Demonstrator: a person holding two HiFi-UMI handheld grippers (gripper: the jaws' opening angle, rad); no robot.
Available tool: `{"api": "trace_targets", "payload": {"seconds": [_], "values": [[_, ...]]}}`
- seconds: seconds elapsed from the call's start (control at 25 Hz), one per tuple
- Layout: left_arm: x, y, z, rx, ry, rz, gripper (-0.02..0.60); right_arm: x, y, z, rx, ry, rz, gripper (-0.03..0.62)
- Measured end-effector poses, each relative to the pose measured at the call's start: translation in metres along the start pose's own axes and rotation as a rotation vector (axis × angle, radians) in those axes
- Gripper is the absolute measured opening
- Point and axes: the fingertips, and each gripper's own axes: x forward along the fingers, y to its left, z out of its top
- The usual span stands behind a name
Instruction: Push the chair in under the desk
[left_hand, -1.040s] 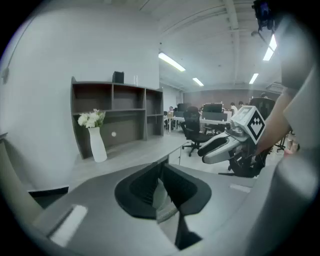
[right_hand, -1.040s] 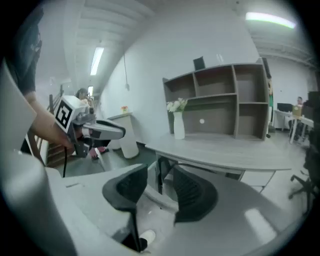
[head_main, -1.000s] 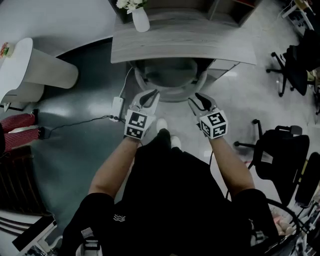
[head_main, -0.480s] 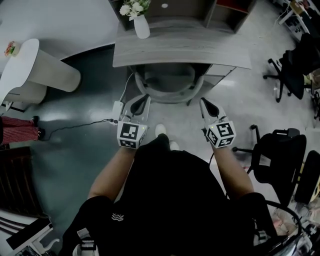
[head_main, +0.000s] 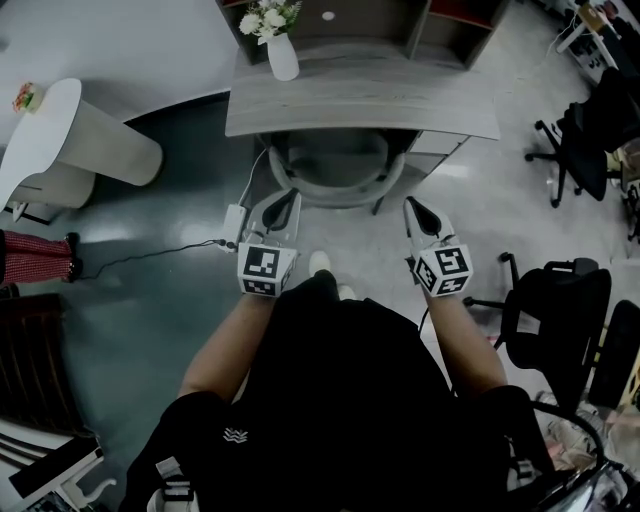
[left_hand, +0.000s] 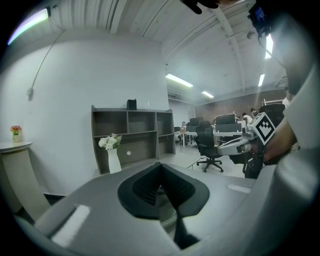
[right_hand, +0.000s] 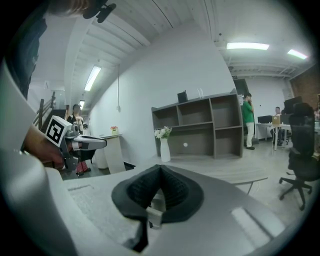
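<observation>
Chair (head_main: 338, 170) is sitting tucked under the desk (head_main: 360, 95), seat mostly beneath the top. Left gripper (head_main: 283, 210) and right gripper (head_main: 418, 212) are hanging clear of its backrest after drawing back, jaws now closed together on nothing. Pushing is looking finished.

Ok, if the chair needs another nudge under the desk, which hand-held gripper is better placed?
Left, marginally. The left hand-held gripper and right hand-held gripper are both shut and clear of the chair, but the left's tip looks closer to its backrest; the right sits wider.
</observation>
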Motion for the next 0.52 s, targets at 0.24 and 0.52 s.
{"api": "trace_targets", "payload": {"seconds": [0.24,0.52], "values": [[-0.003,-0.006,0.004,0.01,-0.004,0.017,0.006,-0.002,-0.003,0.002,-0.003,-0.002,0.0,0.003],[-0.011,0.001,-0.006,0.001,0.041,0.061,0.006,-0.005,0.002,0.001,-0.005,-0.002,0.008,0.002]]}}
